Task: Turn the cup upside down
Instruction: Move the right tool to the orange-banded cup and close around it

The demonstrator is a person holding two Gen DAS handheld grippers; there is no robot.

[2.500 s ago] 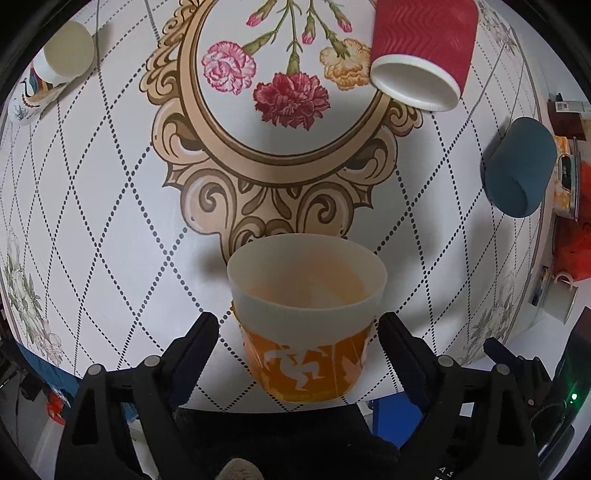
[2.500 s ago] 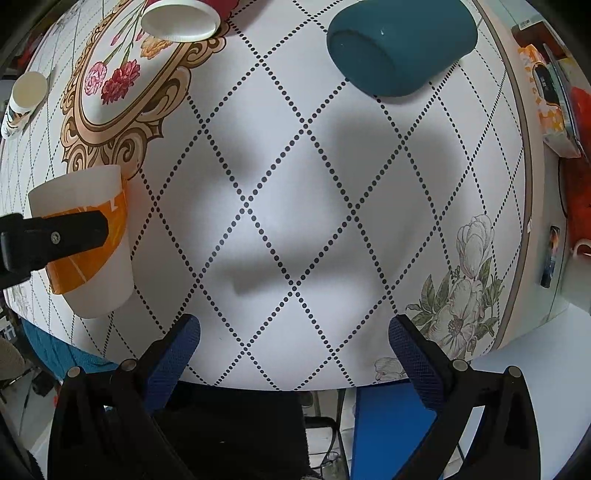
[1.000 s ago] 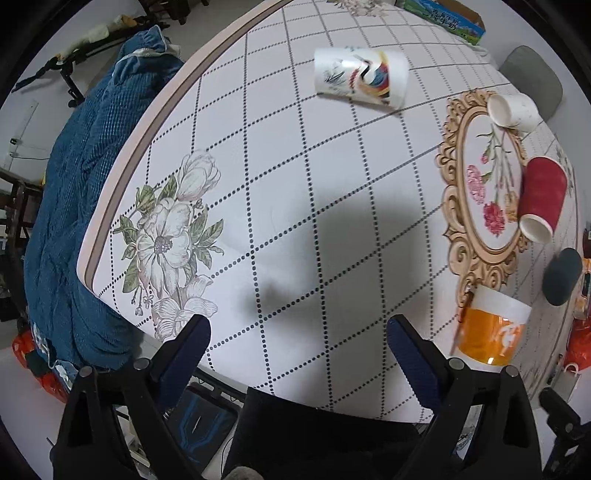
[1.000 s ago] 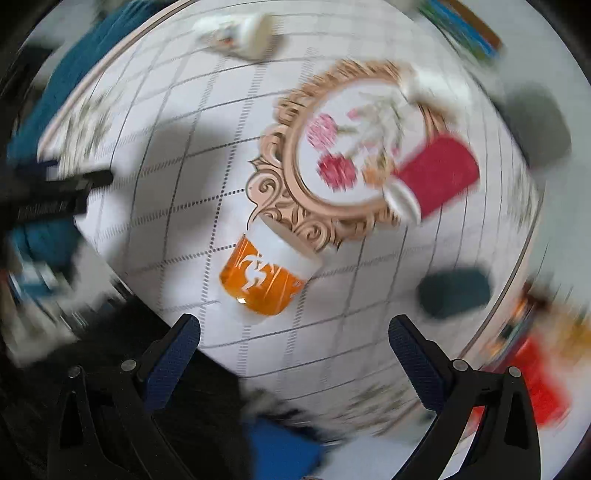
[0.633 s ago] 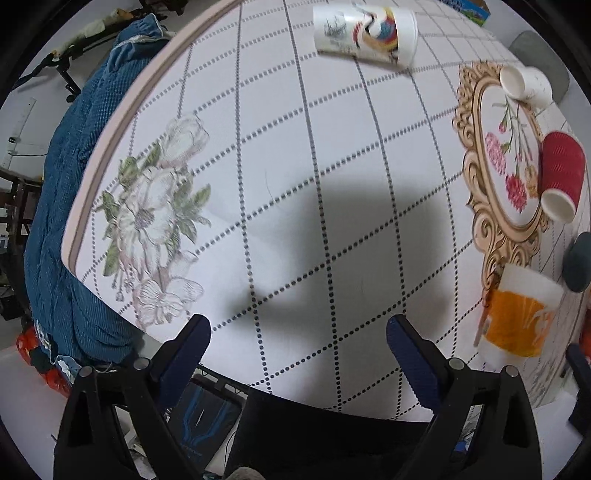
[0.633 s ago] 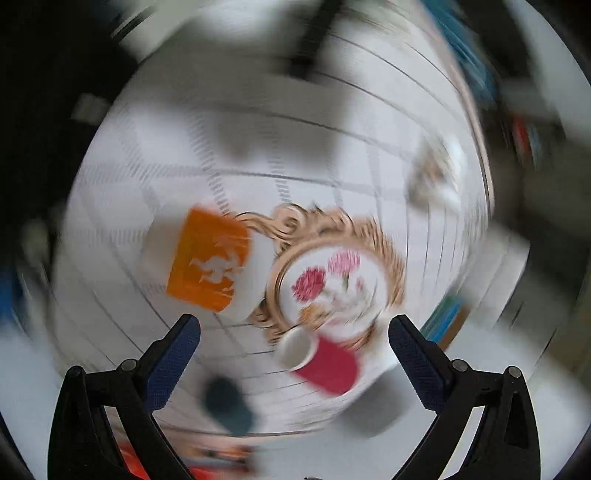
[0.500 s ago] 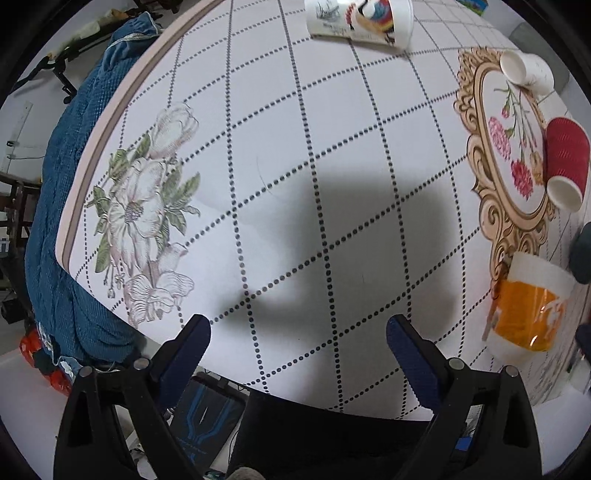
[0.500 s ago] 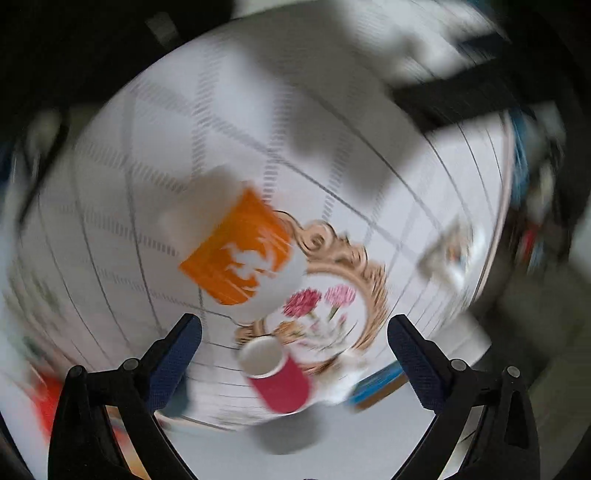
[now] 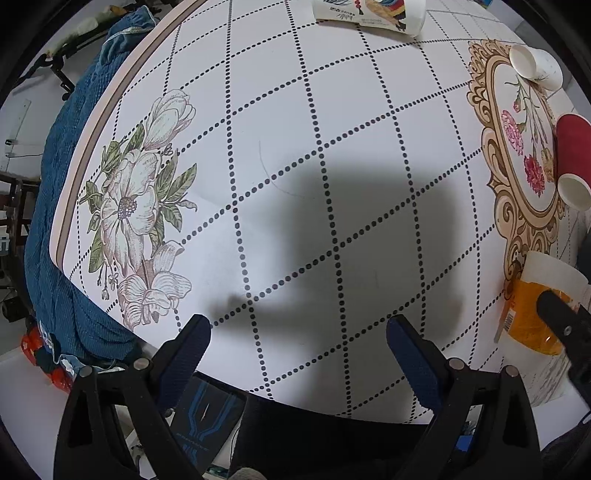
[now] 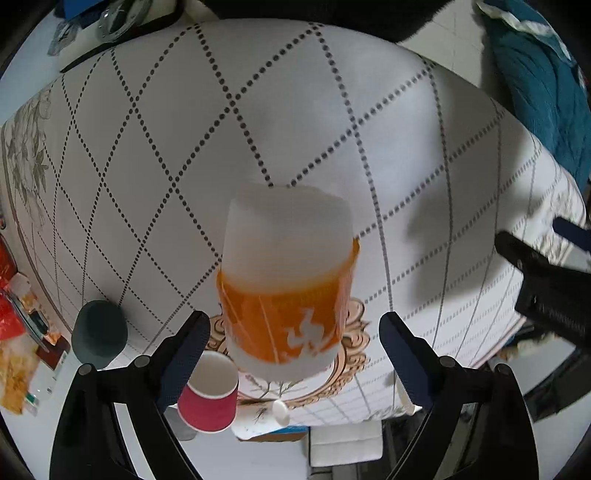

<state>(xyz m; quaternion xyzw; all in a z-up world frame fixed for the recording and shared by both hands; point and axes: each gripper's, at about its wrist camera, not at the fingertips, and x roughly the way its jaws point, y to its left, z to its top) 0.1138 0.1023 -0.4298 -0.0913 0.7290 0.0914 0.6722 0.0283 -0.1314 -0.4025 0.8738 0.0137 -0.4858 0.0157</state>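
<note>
The orange-and-white cup (image 10: pixel 286 284) stands on the patterned table. In the right wrist view it fills the centre, and the view is turned upside down. My right gripper (image 10: pixel 294 341) is open, its fingers either side of the cup's orange band, not touching it. In the left wrist view the cup (image 9: pixel 543 299) stands at the far right edge, with one right gripper finger (image 9: pixel 565 325) in front of it. My left gripper (image 9: pixel 298 345) is open and empty over the table's near left part, well apart from the cup.
A red paper cup (image 9: pixel 572 162) and a small white cup (image 9: pixel 535 66) lie on their sides by the gold floral frame (image 9: pixel 517 155). A printed paper cup (image 9: pixel 369 14) lies at the far edge. A dark teal cup (image 10: pixel 99 334) lies beside the orange cup. A blue blanket (image 9: pixel 62 206) hangs left.
My left gripper let go of the orange cup and moved away to the left. My right gripper swung round, rolled over, and came in around the cup.
</note>
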